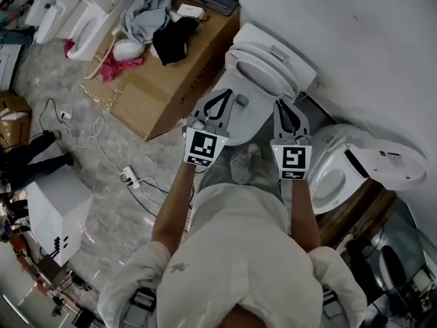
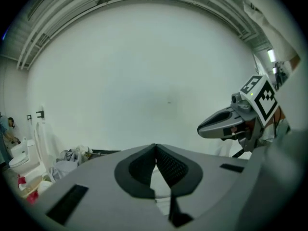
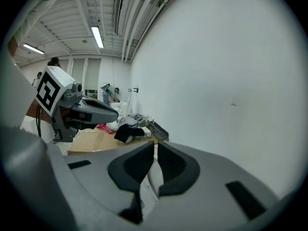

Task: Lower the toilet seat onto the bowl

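In the head view a white toilet stands against the wall with its seat (image 1: 265,72) raised, leaning back against the lid and tank (image 1: 281,50). The bowl (image 1: 240,120) lies open below it. My left gripper (image 1: 220,95) hovers over the bowl's left side, jaws shut and empty. My right gripper (image 1: 280,104) hangs near the bowl's right rim, just short of the raised seat, its jaws a narrow slit apart with nothing between them. The left gripper view shows the left gripper (image 2: 155,146) closed and the right gripper (image 2: 208,127) beside it, both facing the white wall. The right gripper (image 3: 155,145) touches nothing.
A second toilet (image 1: 336,173) with its lid open stands right of the right gripper. To the left lies a big cardboard box (image 1: 147,94) with clothes (image 1: 150,16) on top. Cables and a power strip (image 1: 130,176) trail over the floor beside a white box (image 1: 58,207).
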A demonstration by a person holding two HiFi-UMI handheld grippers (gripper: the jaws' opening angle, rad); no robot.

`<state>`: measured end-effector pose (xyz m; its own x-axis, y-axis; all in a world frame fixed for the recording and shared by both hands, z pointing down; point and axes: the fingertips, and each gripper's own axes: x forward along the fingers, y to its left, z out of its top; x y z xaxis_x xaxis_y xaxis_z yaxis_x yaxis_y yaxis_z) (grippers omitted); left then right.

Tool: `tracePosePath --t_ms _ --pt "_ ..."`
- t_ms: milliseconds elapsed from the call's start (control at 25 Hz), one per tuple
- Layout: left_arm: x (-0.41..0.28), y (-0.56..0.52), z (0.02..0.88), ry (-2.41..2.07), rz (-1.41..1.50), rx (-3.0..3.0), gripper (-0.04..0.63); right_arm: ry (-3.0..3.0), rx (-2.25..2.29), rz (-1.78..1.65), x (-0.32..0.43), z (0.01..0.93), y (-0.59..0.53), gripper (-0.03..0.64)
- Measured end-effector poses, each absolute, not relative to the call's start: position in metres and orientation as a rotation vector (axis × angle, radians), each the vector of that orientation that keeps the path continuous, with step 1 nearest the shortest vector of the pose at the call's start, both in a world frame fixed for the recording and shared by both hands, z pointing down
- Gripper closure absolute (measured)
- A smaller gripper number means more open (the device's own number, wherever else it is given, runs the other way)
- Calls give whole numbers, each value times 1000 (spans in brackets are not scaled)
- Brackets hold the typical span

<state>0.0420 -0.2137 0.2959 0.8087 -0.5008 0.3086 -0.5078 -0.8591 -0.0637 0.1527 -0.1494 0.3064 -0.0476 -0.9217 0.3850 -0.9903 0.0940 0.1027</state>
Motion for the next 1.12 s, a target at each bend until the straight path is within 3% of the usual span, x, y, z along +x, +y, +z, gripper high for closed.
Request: tracePosePath --t_ms 720,1120 --pt "86 -268 364 -454 632 3068 574 -1694 1989 397 188 380 -174 554" --pt "108 -287 402 -342 722 3086 534 -1611 2006 421 206 409 -194 529"
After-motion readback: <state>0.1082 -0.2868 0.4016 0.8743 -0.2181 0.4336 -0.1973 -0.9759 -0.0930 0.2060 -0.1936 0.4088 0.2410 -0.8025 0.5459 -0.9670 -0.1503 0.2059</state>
